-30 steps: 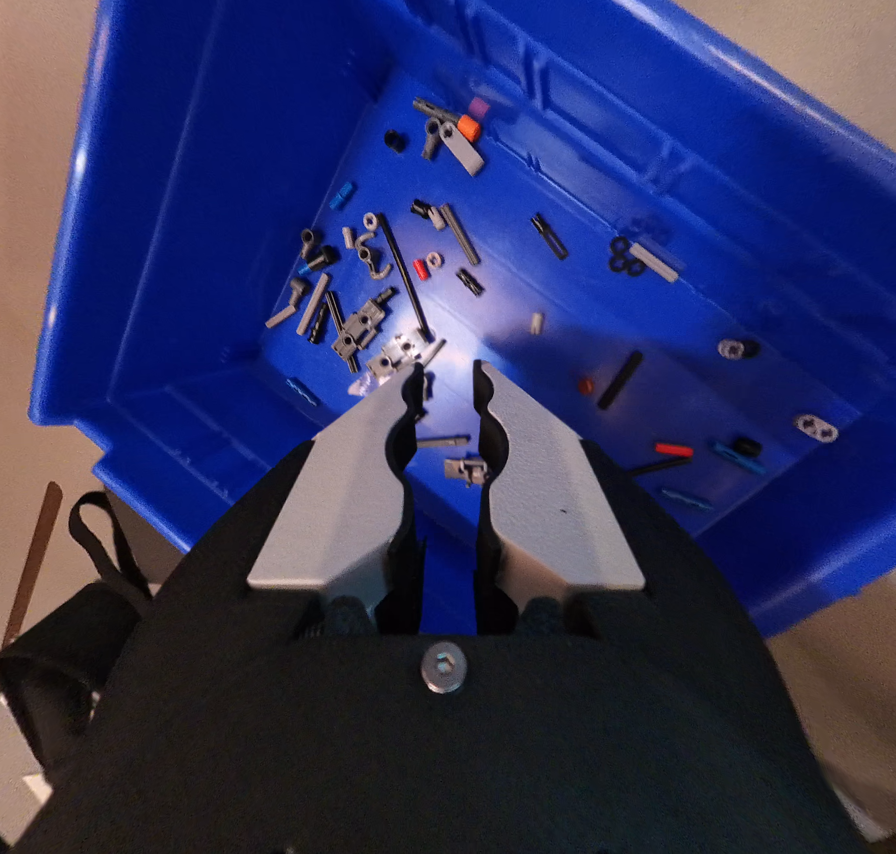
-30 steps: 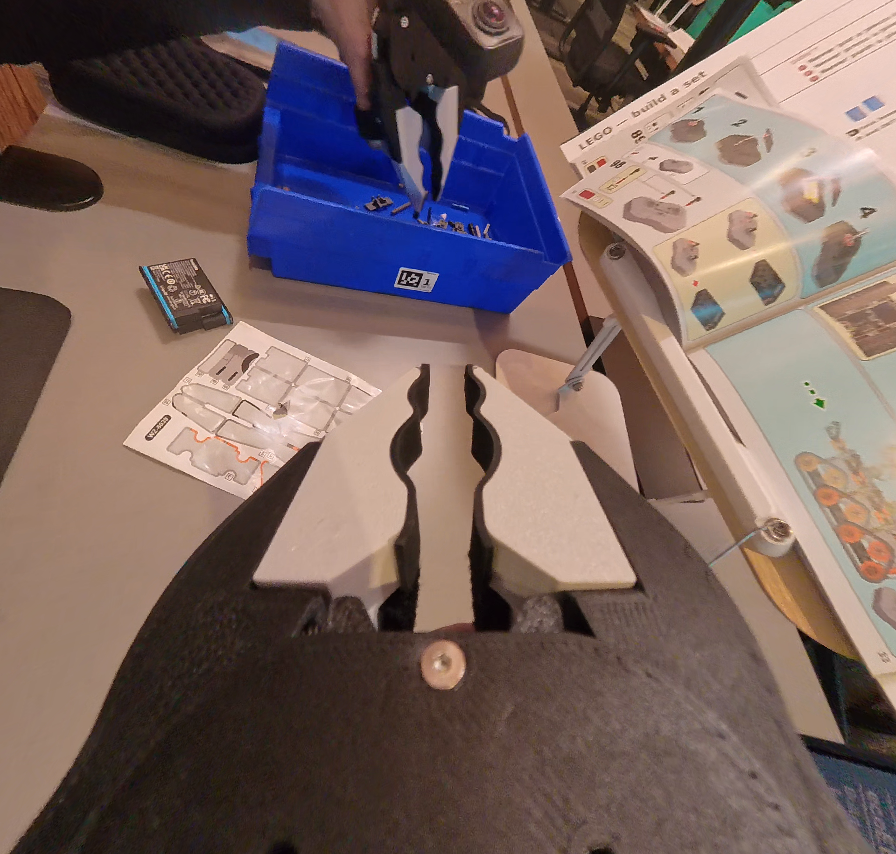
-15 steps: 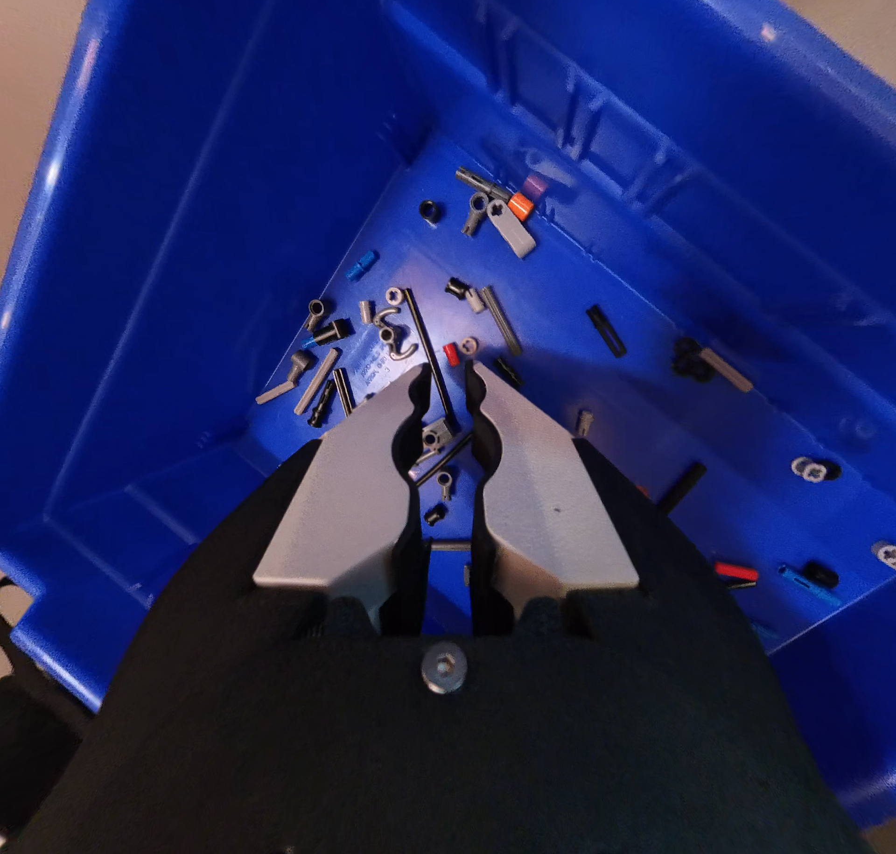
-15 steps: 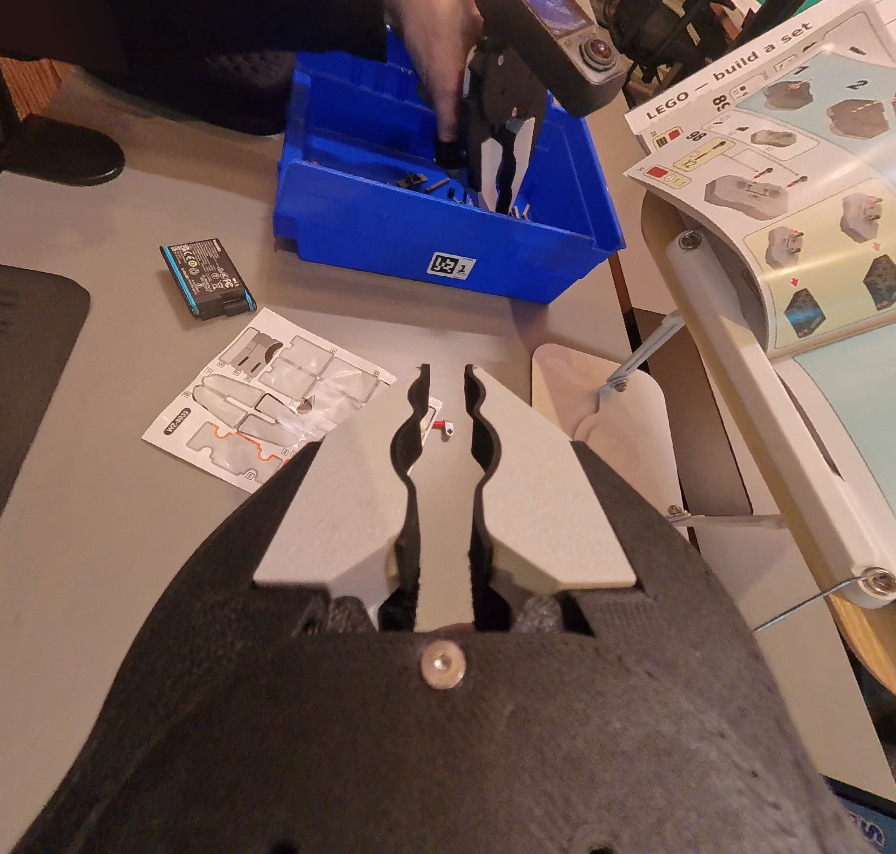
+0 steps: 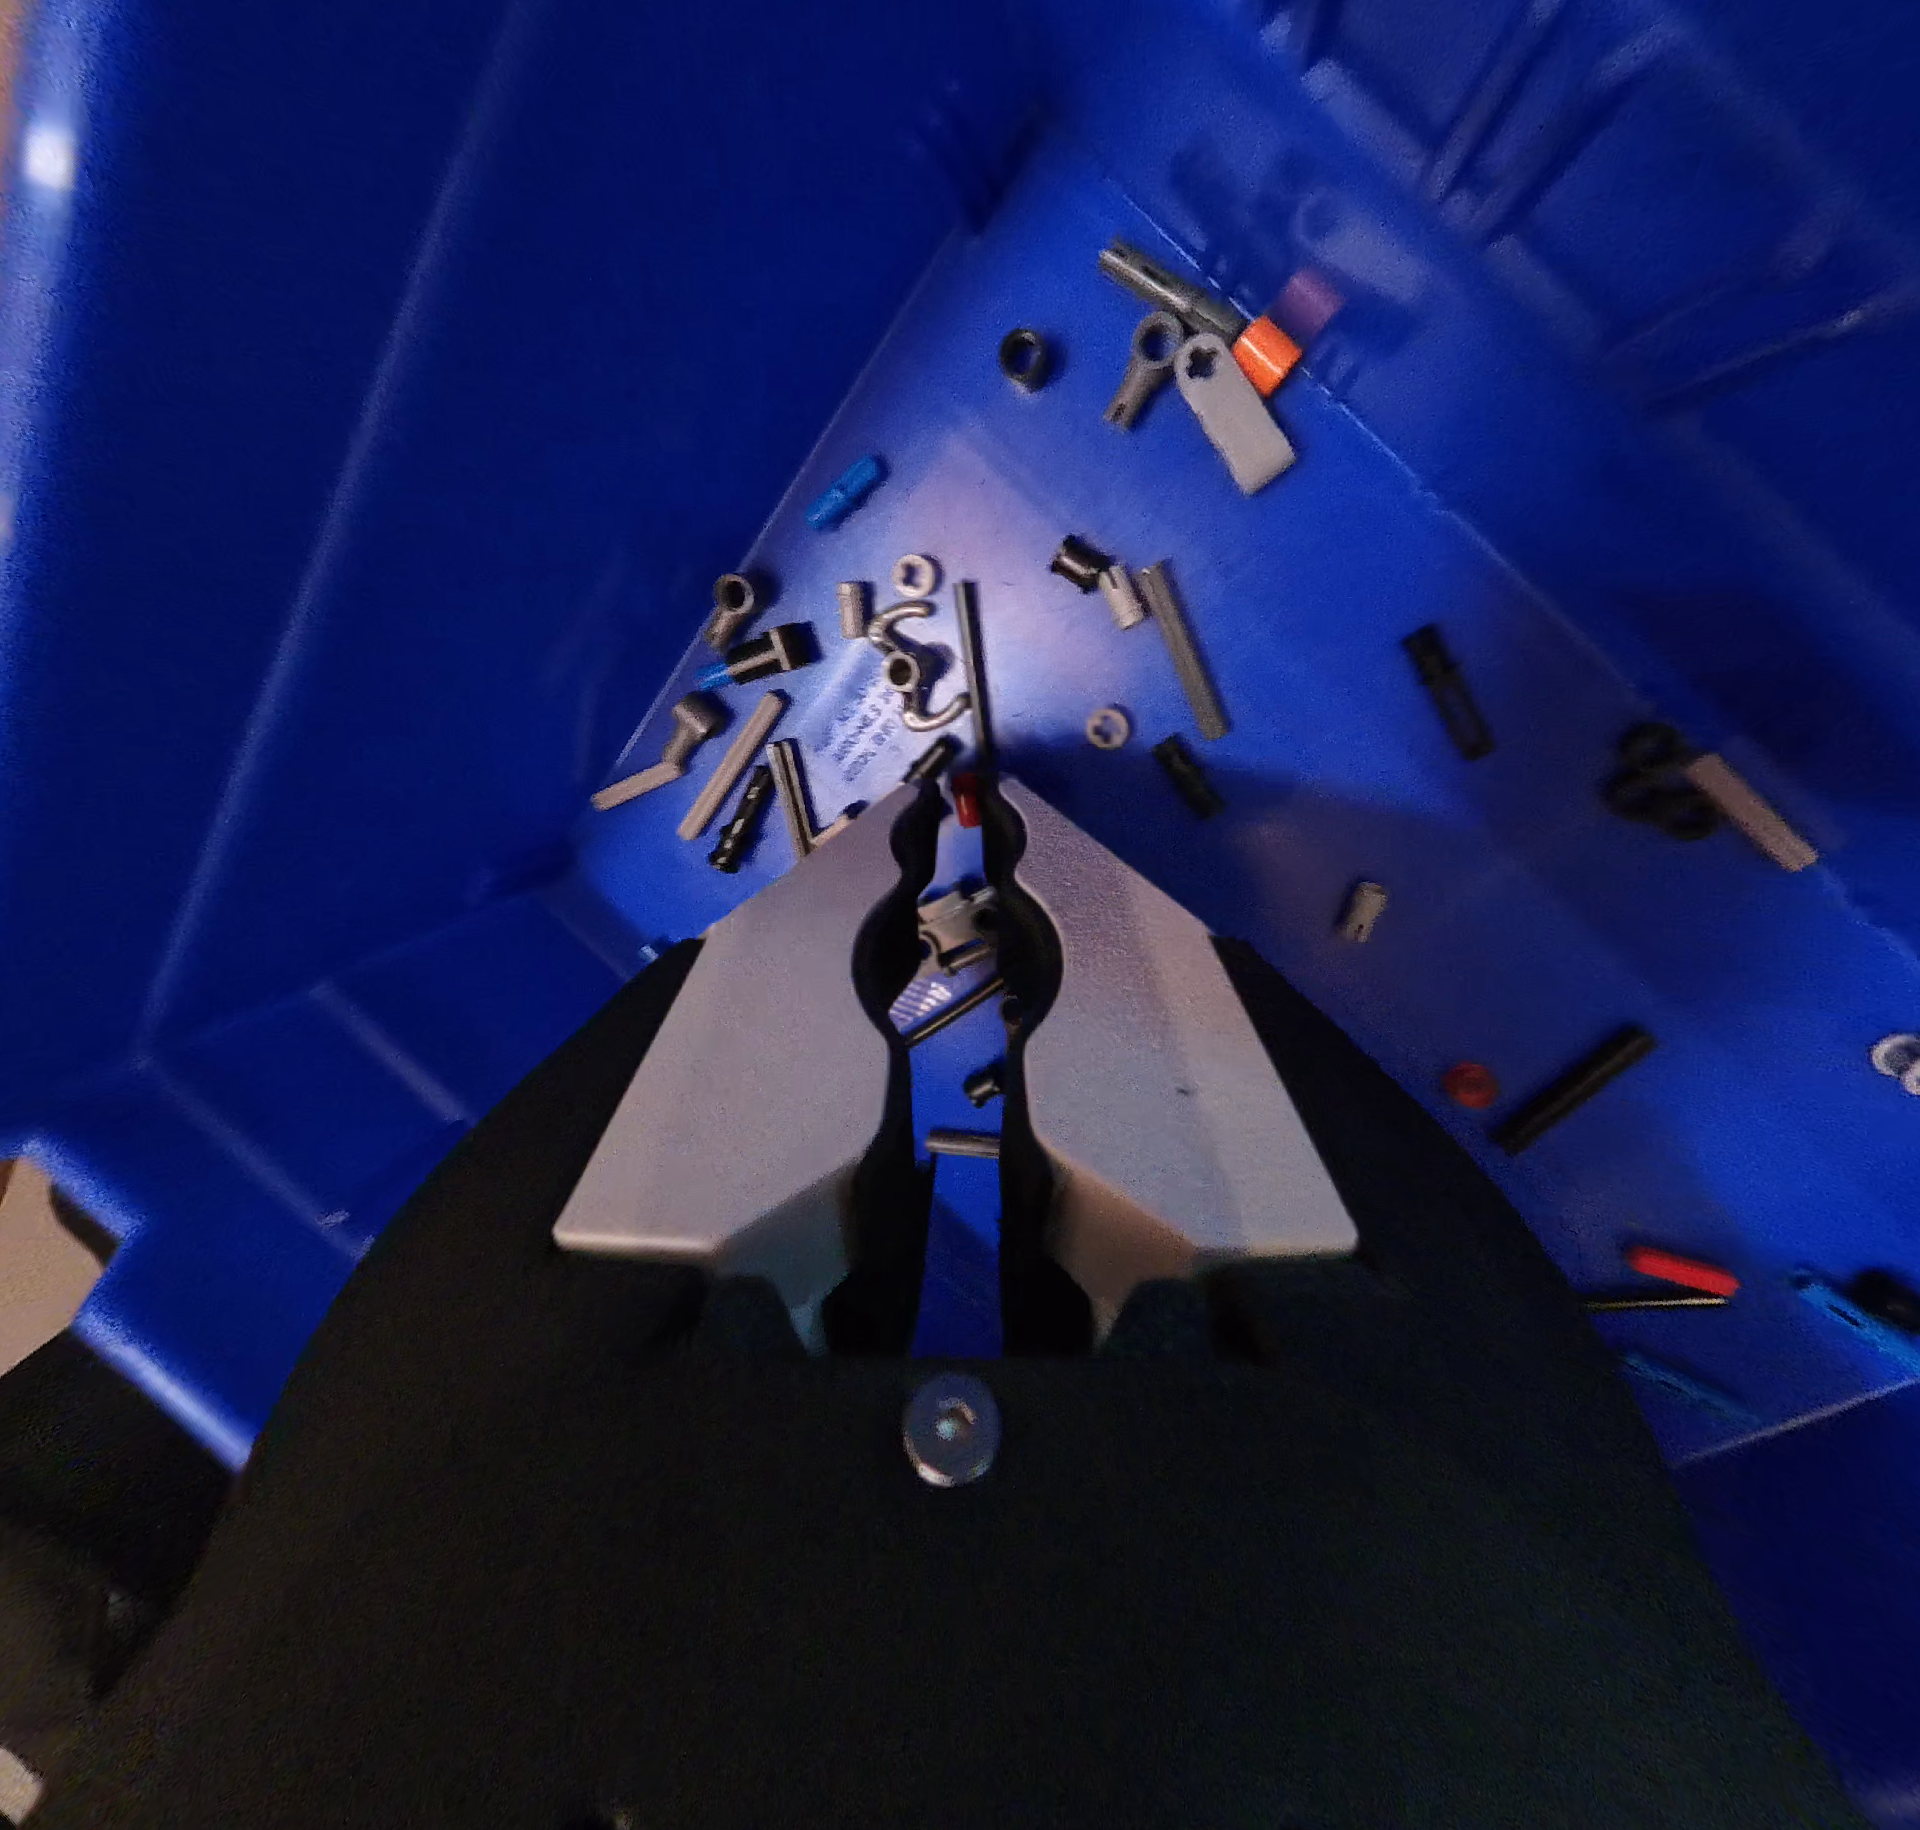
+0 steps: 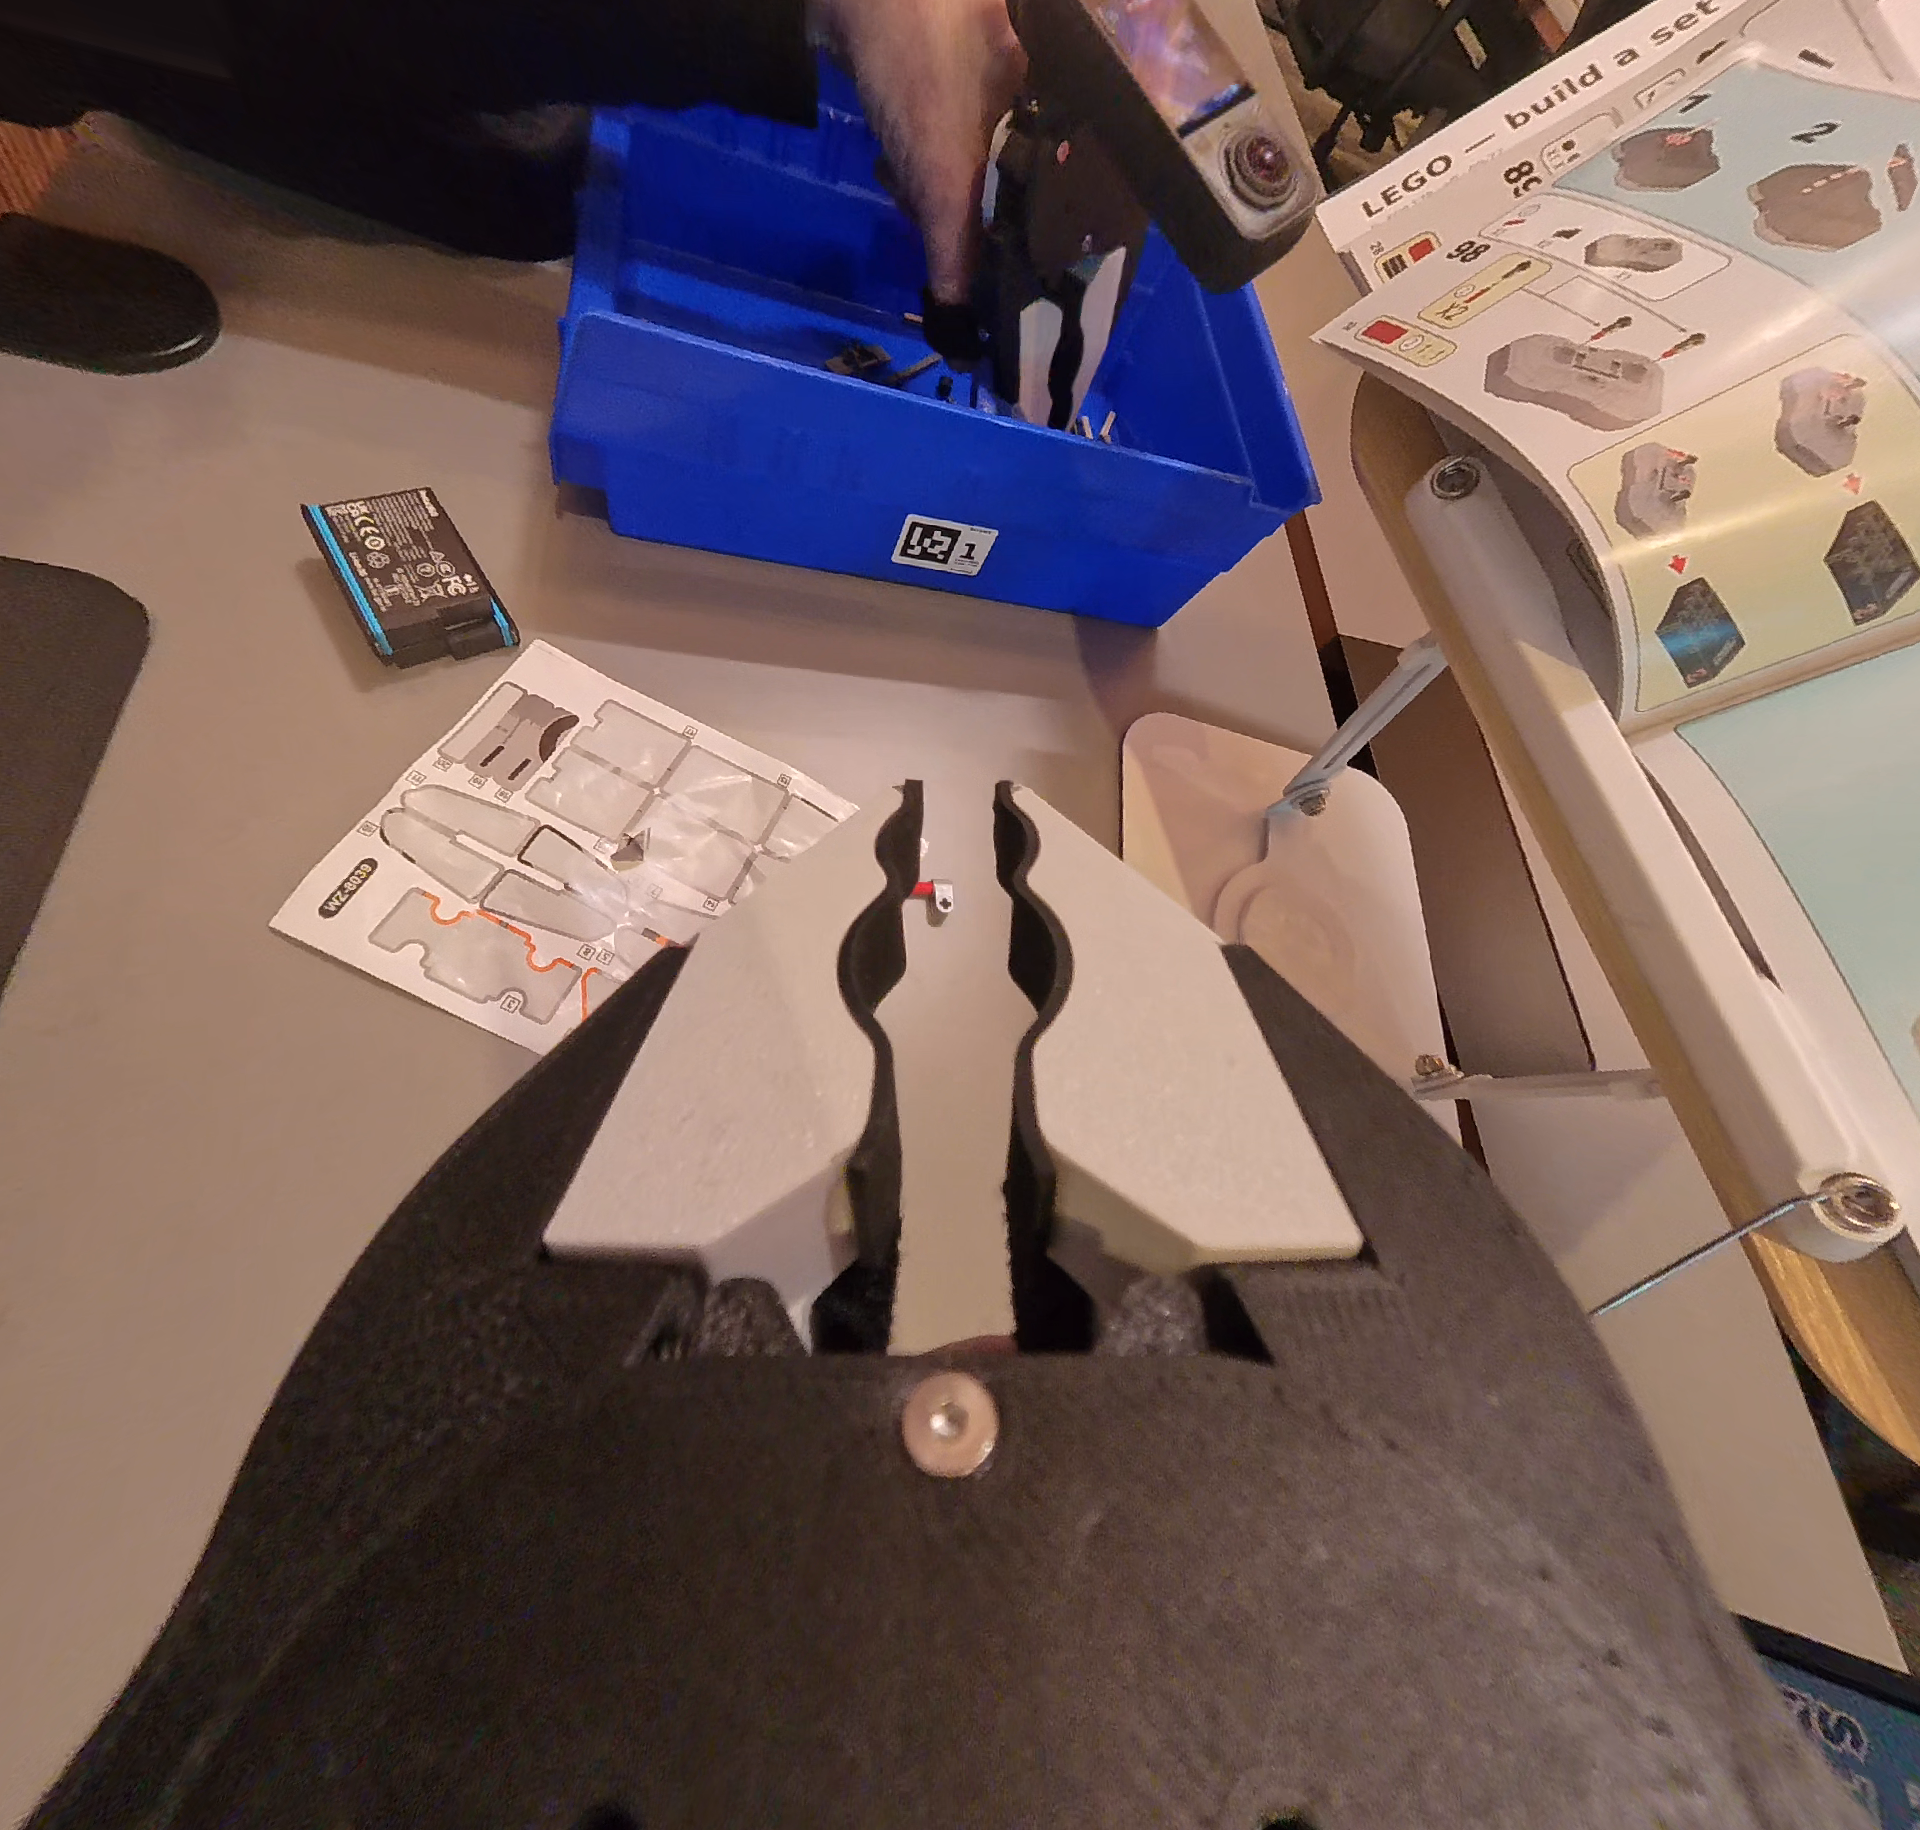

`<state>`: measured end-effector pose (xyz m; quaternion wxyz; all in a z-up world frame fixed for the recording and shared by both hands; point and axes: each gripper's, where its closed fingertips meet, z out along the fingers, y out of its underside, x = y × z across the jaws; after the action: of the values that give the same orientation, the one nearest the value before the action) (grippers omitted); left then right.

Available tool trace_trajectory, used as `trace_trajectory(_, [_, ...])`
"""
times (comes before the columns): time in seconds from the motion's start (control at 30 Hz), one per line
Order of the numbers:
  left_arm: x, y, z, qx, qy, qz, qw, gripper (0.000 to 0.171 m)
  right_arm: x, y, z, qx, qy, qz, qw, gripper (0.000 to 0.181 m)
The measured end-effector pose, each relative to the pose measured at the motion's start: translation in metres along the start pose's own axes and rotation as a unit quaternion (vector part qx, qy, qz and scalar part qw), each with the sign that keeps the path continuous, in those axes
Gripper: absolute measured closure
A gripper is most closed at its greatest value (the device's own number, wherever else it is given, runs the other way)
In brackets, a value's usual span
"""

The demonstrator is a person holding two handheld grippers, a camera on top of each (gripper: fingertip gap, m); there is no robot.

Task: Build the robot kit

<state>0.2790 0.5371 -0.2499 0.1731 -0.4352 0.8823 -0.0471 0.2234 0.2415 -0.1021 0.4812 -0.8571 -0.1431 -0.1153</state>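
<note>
- Evidently the left hand-held gripper point(image 5: 961, 793) is deep in the blue bin point(image 5: 436, 450), tilted steeply down, its jaws narrowed to a slim gap with a small red pin point(image 5: 966, 801) just between the tips.
- Closing well here likely calls for keeping the tips square on the pin, clear of the black axle point(image 5: 975, 663) just ahead.
- Rightward, the right hand-held gripper point(image 6: 958, 793) hovers over the surface point(image 6: 187, 1157), angled downward, jaws narrowly parted and empty, a red-and-white piece point(image 6: 935, 892) lying below its tips.
</note>
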Motion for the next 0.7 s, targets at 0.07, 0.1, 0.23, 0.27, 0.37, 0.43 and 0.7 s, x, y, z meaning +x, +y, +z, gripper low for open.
trace_trajectory(0.07, [-0.001,-0.01,-0.007,0.029,0.0,-0.002,1.0,0.164,0.0,0.002,0.001,-0.005,0.002,0.0,1.0,0.169])
trace_trajectory(0.1, [0.004,-0.018,-0.012,0.055,0.015,0.003,0.998,0.164,0.0,0.002,0.002,-0.008,0.002,0.0,1.0,0.169])
trace_trajectory(0.23, [0.024,-0.043,-0.023,0.13,0.074,0.016,0.989,0.158,-0.001,0.001,0.003,-0.013,0.004,0.0,1.0,0.169])
trace_trajectory(0.27, [0.027,-0.048,-0.024,0.142,0.081,0.017,0.986,0.157,-0.002,0.0,0.003,-0.012,0.004,-0.001,1.0,0.169])
trace_trajectory(0.37, [0.033,-0.059,-0.022,0.162,0.096,0.019,0.982,0.156,-0.004,-0.003,0.004,-0.01,0.002,0.0,1.0,0.17])
trace_trajectory(0.43, [0.036,-0.063,-0.015,0.161,0.096,0.024,0.982,0.156,-0.007,-0.003,0.006,-0.011,-0.002,0.0,1.0,0.169])
trace_trajectory(0.7, [0.035,-0.047,0.007,0.1,0.071,0.031,0.992,0.162,-0.009,0.003,0.009,-0.017,-0.007,-0.001,1.0,0.169])
